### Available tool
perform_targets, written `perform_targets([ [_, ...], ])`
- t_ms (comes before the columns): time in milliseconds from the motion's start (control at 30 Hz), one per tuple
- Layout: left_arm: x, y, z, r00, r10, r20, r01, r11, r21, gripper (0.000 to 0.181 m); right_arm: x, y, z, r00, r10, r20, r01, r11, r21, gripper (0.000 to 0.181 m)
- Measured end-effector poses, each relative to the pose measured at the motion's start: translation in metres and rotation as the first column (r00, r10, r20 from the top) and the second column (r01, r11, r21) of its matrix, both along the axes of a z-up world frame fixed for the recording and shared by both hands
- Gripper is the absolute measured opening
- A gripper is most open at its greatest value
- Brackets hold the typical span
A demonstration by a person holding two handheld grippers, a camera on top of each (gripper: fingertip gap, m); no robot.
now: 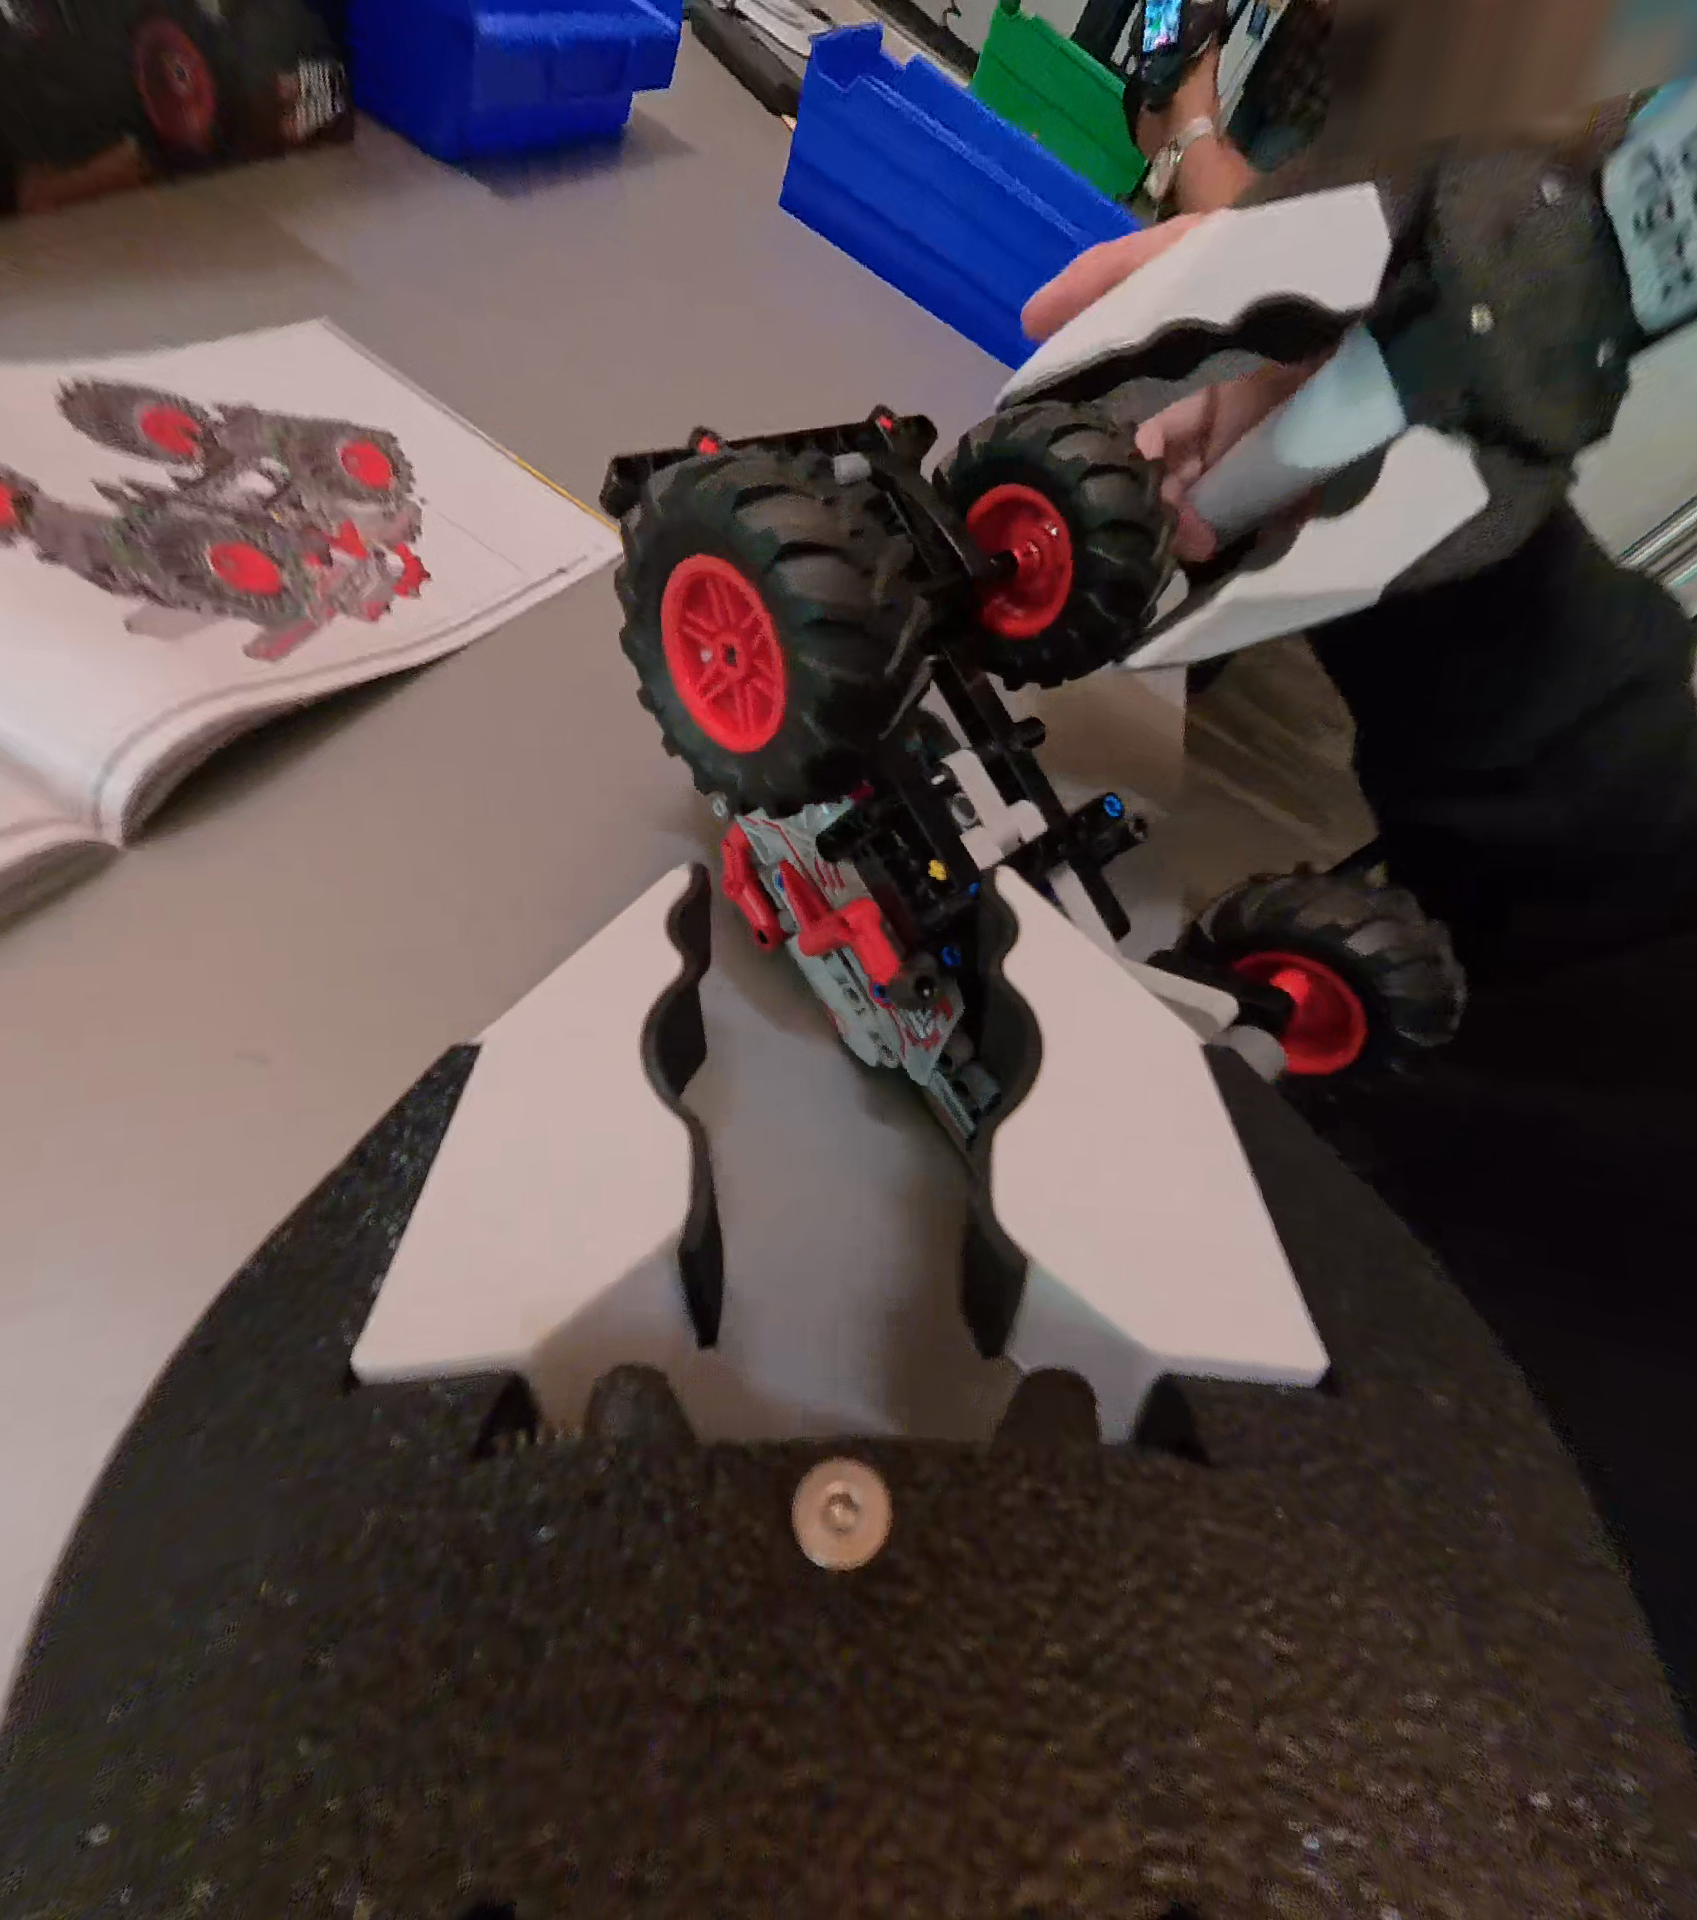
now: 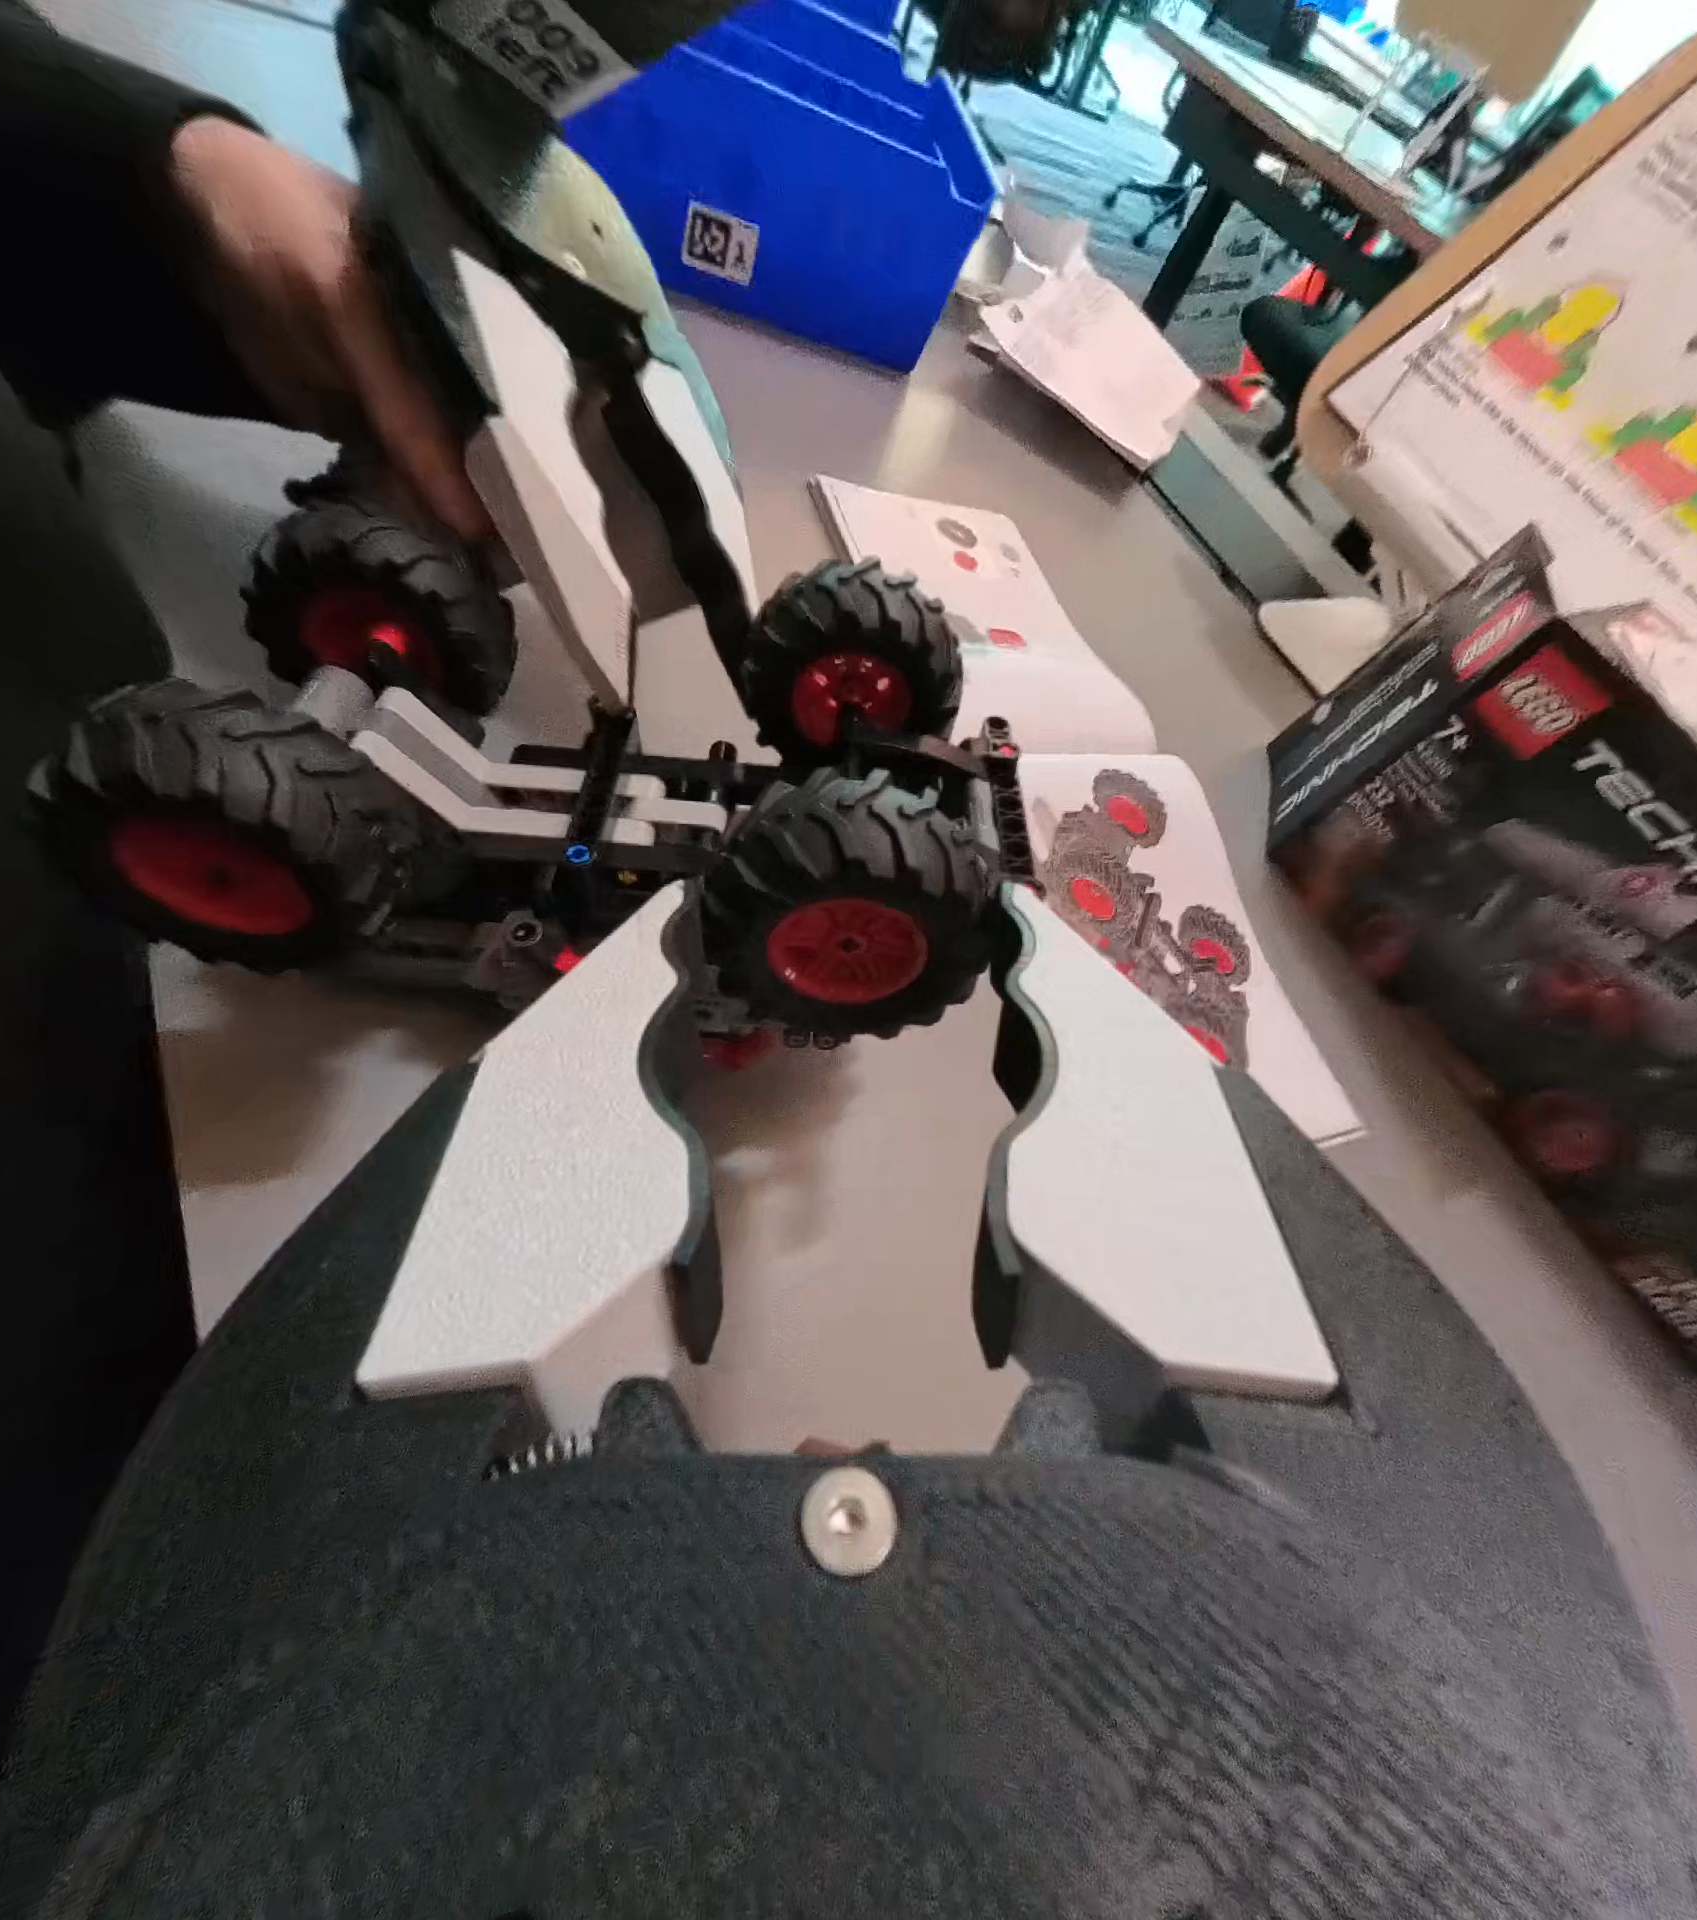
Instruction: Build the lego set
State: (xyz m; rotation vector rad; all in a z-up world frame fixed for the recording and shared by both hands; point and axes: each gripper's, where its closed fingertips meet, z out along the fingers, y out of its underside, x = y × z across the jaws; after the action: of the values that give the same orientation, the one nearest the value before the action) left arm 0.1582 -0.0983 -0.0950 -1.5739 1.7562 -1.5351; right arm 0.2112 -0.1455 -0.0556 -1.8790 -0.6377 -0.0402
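Note:
The lego truck, a black frame and grey-red body on black tyres with red rims, is tipped up off the grey table. My left gripper is shut on its body, which fills the gap between the pads. In the right wrist view, the left gripper comes down onto the truck's frame. My right gripper is closed around one wheel, with a fingertip at each side of the tyre. The left wrist view shows the right gripper straddling that wheel.
An open instruction booklet lies left of the truck and also shows in the right wrist view. The set's black box stands at the right. Blue bins and a green bin stand at the back. A person's hand holds the left gripper.

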Motion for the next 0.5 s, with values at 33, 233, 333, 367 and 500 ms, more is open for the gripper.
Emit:
perform_targets([
  [33, 0.000, -0.002, 0.005, 0.999, -0.017, 0.027, 0.016, 0.999, 0.039, 0.048, 0.003, 0.000, -0.002, 1.000, -0.014, -0.005, 0.014, 1.000, -0.013, 0.054],
  [233, -0.005, -0.024, 0.039, 0.966, -0.192, 0.175, 0.117, 0.924, 0.364, 0.013, 0.009, 0.001, -0.009, 0.987, -0.083, -0.139, 0.074, 0.995, -0.069, 0.054],
  [333, -0.001, -0.039, 0.034, 0.941, -0.321, 0.106, 0.227, 0.832, 0.506, 0.013, 0.008, 0.003, -0.007, 0.970, -0.090, -0.226, 0.077, 0.995, -0.066, 0.053],
  [367, 0.001, -0.042, 0.029, 0.933, -0.353, 0.068, 0.266, 0.804, 0.532, 0.016, 0.007, 0.003, -0.006, 0.966, -0.086, -0.244, 0.074, 0.996, -0.059, 0.053],
  [500, 0.004, -0.050, 0.010, 0.880, -0.465, -0.095, 0.429, 0.695, 0.577, 0.015, 0.006, 0.007, -0.004, 0.955, -0.100, -0.278, 0.090, 0.995, -0.050, 0.052],
])
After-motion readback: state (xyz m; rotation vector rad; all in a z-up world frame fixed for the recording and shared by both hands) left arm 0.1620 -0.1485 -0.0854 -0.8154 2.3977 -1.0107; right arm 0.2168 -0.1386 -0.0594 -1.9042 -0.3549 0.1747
